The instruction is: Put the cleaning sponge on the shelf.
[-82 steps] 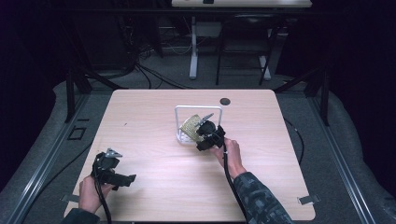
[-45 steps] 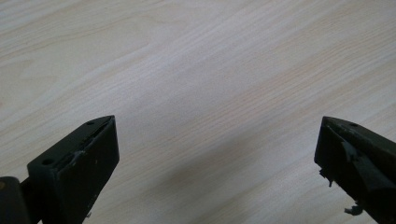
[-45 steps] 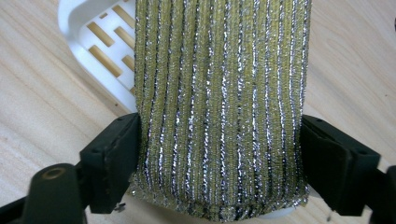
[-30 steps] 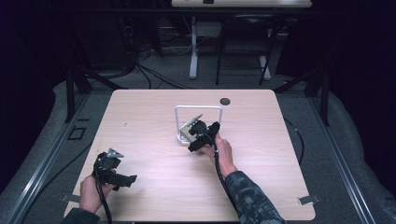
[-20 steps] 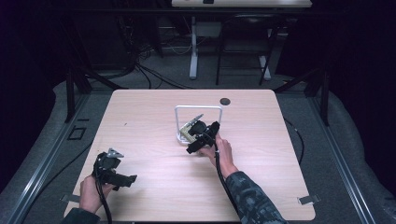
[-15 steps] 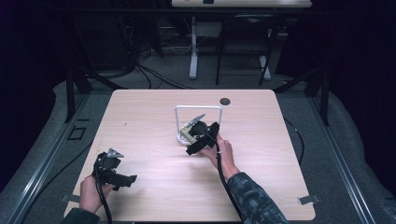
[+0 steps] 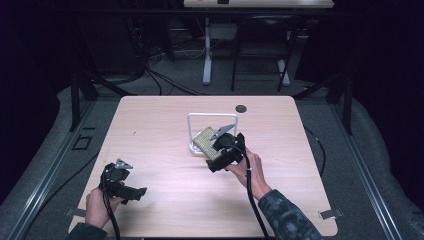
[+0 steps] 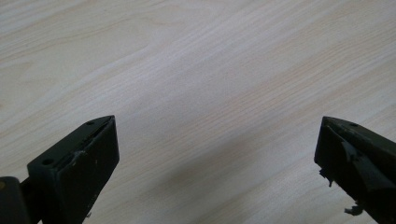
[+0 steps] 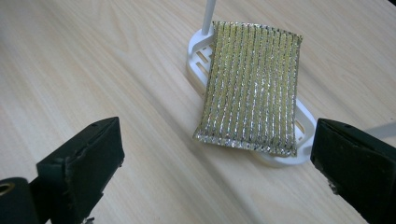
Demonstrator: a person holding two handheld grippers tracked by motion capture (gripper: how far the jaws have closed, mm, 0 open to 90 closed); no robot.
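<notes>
High view: the right hand-held gripper (image 7: pixel 216 165) hovers just beside the gold sponge (image 7: pixel 205 141) lying on the white rack (image 7: pixel 191 131) mid-worktop (image 7: pixel 160 120), while the left hand-held gripper (image 7: pixel 137 192) waits near the front edge. Left gripper view: jaws wide apart over bare wood. Right gripper view: jaws just opened, nothing between them, sponge (image 9: pixel 252 88) flat on the rack (image 9: pixel 198 56) ahead.

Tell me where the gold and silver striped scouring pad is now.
The gold and silver striped scouring pad rests on the white plastic rack near the table's middle, just ahead of the open right tongs.
</notes>
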